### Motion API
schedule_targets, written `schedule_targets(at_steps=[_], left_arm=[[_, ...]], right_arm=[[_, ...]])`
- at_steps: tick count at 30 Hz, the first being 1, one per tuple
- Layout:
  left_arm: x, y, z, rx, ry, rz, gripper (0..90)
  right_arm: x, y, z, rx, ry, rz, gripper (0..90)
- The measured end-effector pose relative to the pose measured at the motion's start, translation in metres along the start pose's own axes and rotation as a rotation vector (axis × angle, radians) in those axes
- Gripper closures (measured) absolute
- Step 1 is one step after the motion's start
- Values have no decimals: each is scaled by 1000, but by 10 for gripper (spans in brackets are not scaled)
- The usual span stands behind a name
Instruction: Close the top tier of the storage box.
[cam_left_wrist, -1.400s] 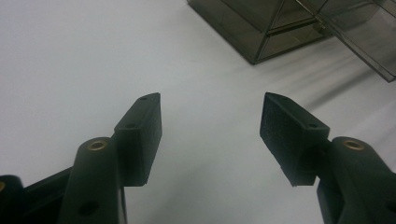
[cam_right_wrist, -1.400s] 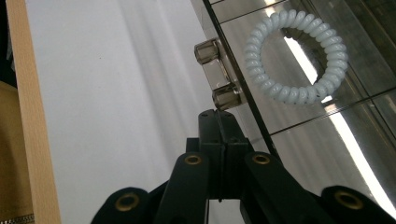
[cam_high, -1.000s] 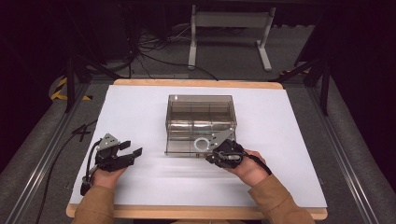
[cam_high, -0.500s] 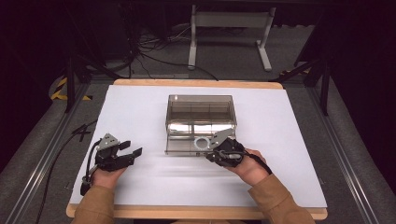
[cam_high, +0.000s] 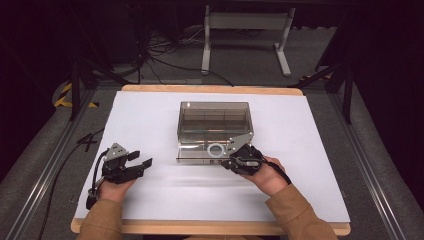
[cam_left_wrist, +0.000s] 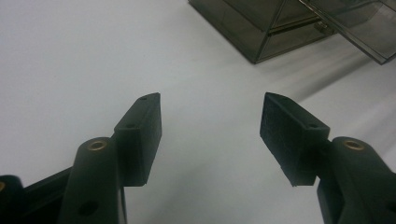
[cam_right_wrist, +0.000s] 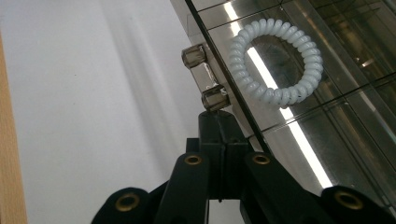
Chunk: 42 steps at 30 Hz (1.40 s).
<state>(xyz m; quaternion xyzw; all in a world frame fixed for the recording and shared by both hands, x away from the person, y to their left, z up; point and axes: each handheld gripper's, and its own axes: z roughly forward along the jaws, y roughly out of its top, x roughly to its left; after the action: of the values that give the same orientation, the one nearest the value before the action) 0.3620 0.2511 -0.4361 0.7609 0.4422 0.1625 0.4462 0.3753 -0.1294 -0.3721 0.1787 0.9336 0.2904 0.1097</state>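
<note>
A smoky clear plastic box (cam_high: 214, 122) stood near the middle of the white table (cam_high: 310, 150), and everything else sat in relation to it. Its drawer (cam_high: 202, 152) was out toward the person, and a white coiled hair tie (cam_high: 216, 149) lay in the drawer; in the right gripper view the same hair tie (cam_right_wrist: 279, 60) rested on the drawer's clear floor. The right gripper (cam_high: 231, 161) was at the drawer's front right corner, its jaws pressed together. In its own view the tips of the right gripper (cam_right_wrist: 219, 116) met just under the small clear handle (cam_right_wrist: 205, 77) on the drawer front, touching its lower knob; whether they actually pinched the handle could not be told. The left gripper (cam_high: 141, 161) rested on the table well to the left of the box, jaws spread with nothing between them. In its own view the left gripper (cam_left_wrist: 210, 121) pointed over bare table, the box (cam_left_wrist: 261, 28) farther off at upper right.
</note>
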Motion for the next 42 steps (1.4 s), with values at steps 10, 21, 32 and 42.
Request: schedule_targets(at_steps=[10,21,32,42], left_arm=[[0,0,0,0,-1,0,395],[0,0,0,-2,0,-1,395],[0,0,0,-3,-1,-3,395],[0,0,0,1,-4,-5,395]], right_arm=[[-6,3,-1,-19,-9,5,900],[-14,4,-2,-45,-28,25,900],[-22,5,0,-73,-44,52,900],[-29,6,2,-81,-63,67,900]])
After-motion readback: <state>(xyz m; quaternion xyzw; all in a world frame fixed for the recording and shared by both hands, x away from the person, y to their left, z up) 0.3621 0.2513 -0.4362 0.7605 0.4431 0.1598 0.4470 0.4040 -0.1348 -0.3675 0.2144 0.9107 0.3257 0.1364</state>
